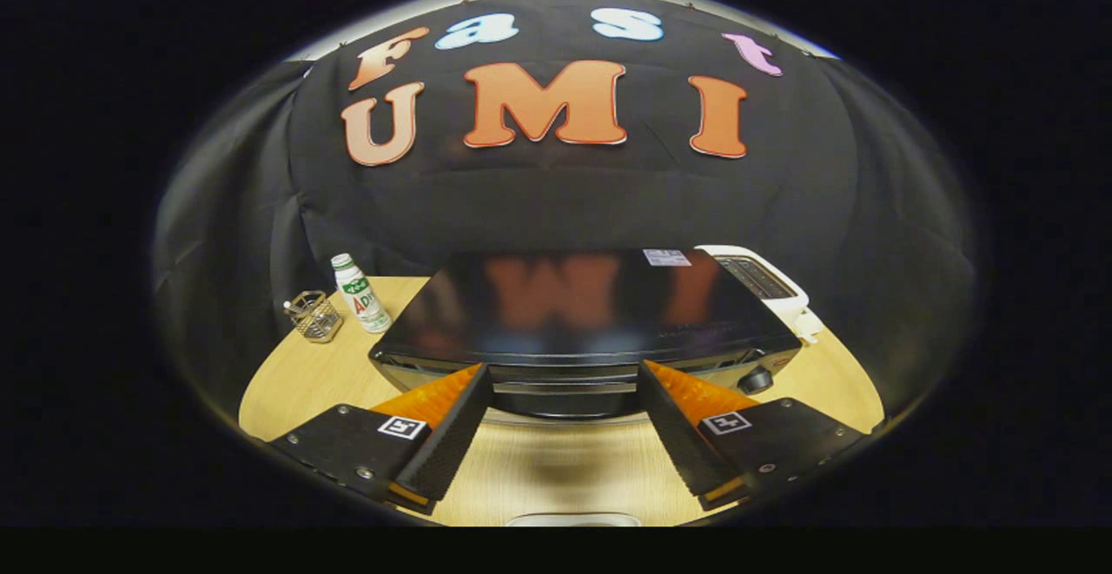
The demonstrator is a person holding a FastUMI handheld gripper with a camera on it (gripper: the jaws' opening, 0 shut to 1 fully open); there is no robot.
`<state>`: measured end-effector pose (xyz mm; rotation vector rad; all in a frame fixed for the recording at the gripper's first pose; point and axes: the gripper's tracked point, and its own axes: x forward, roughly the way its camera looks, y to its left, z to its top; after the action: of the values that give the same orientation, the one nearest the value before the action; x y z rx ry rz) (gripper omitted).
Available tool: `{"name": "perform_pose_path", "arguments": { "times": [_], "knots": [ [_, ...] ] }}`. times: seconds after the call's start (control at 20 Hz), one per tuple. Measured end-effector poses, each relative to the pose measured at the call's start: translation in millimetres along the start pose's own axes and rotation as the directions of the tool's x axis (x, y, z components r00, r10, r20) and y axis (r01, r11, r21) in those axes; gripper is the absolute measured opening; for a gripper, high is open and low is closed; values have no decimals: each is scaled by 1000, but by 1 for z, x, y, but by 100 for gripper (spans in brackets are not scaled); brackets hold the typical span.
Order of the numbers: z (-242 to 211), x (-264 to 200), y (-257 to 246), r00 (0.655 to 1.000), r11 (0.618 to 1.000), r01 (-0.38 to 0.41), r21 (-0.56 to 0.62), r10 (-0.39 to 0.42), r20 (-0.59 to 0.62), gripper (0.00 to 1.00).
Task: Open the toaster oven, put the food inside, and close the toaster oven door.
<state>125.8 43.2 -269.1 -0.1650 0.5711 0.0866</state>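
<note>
Hand-held gripper (565, 383) fingers stand apart, empty, at the closed door of one toaster oven (582, 313) mid-frame on the tabletop (304, 383). Left of it stand one bottle (360, 294) and one wire holder (314, 315); one white appliance (764, 283) sits at right.

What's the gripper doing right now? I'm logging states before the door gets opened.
Gripper: open, holding nothing; its fingers are spread at the front of the toaster oven, either side of the door handle.
</note>
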Motion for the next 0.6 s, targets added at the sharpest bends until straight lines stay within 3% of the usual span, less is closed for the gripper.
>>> {"name": "perform_pose_path", "arguments": {
  "times": [0.6],
  "knots": [
    [-40, -35, 2, 999, 1000, -4, 3, 5, -36, 99]
  ]
}}
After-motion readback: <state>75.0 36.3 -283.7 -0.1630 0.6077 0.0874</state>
